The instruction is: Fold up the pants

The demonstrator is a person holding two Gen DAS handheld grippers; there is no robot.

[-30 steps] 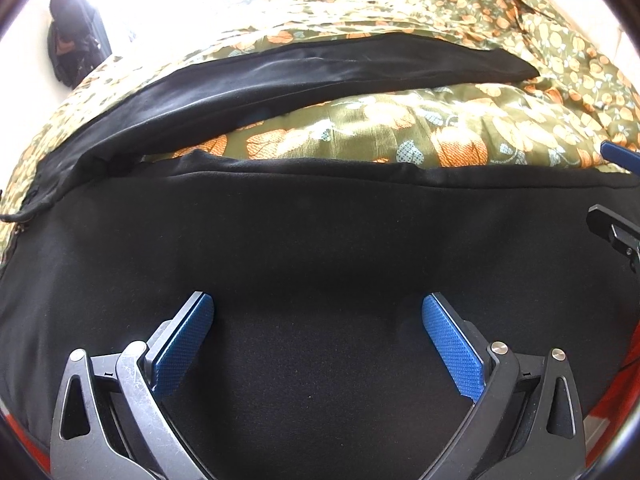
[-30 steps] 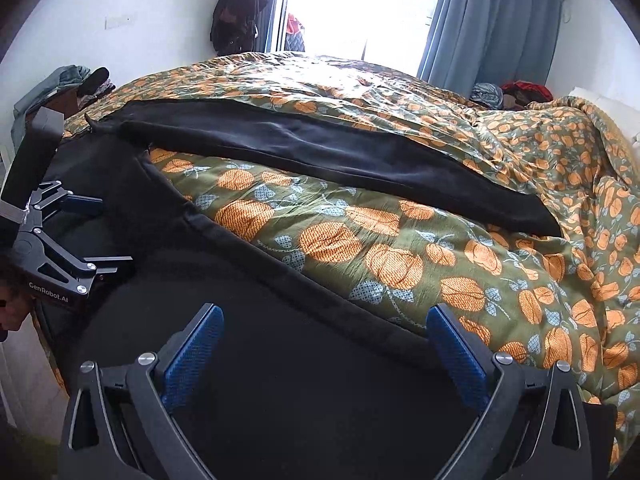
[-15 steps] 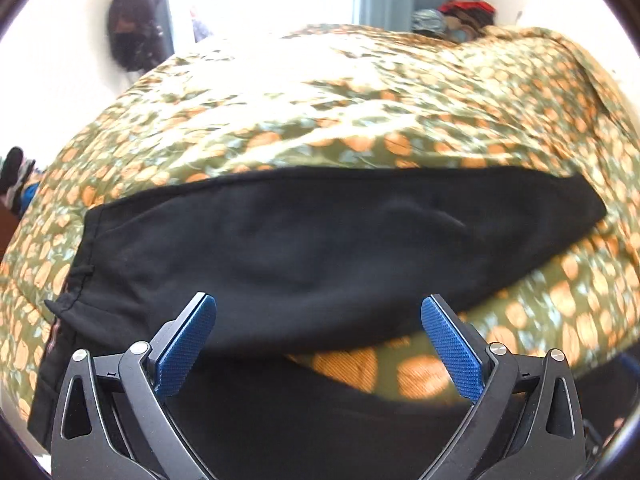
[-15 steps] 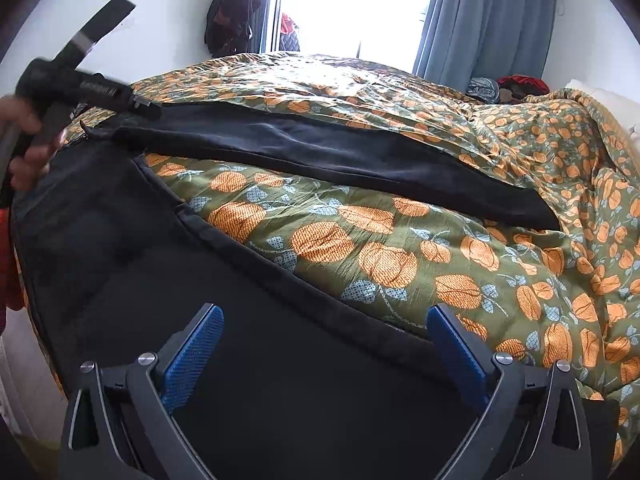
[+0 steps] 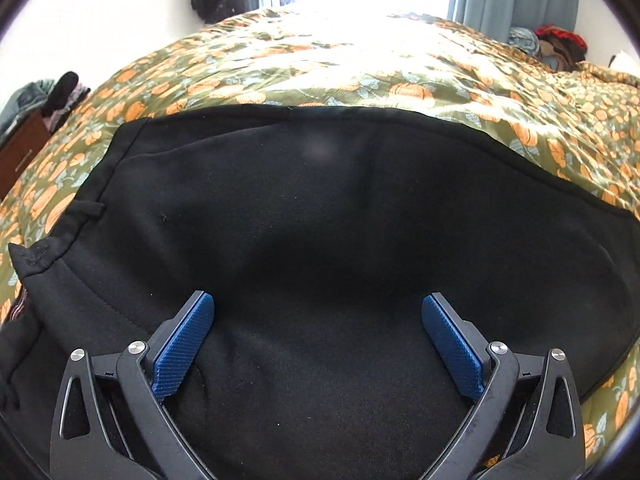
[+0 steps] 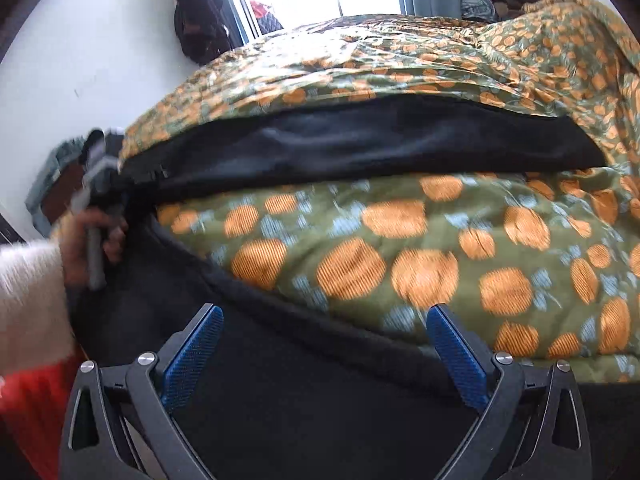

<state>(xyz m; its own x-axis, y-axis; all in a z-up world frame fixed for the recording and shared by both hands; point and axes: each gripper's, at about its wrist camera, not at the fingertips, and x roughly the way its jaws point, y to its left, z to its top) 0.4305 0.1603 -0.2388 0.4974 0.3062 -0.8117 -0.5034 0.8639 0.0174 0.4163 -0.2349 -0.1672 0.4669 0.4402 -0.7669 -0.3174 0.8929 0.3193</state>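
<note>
Right wrist view is pretty smeared with motion blur, so fine detail on the quilt (image 6: pixel 400 248) can't be made out there. The pants (image 5: pixel 320 220) are black and spread on the quilt; in the left wrist view they fill the middle of the frame, and their lower part is cut off at 6 o'clock behind the gripper frame. Folds and seams are mostly lost in the black, only a hem line at 8 o'clock can be picked out.

The left gripper (image 5: pixel 318 340) is seen with fingers spread wide, nothing pinched between the blue pads (image 5: pixel 182 350), held over the pants. Whether the pads touch the cloth can't be told.

The right gripper (image 6: pixel 326 354) is spread wide too, nothing caught, over a dark pant section at 6 o'clock. A second black leg strip (image 6: pixel 360 140) is laid across the quilt toward 12 o'clock, with patterned quilt showing between the two.

At 9 o'clock in the right wrist view a hand (image 6: pixel 86 240) in a fuzzy white sleeve (image 6: pixel 28 292) is seen gripping a blurred handle; that tool's tips are hidden.

No containers are visible; a pile of clothes (image 5: pixel 556 44) sits at 1 o'clock, too small to sort out.
</note>
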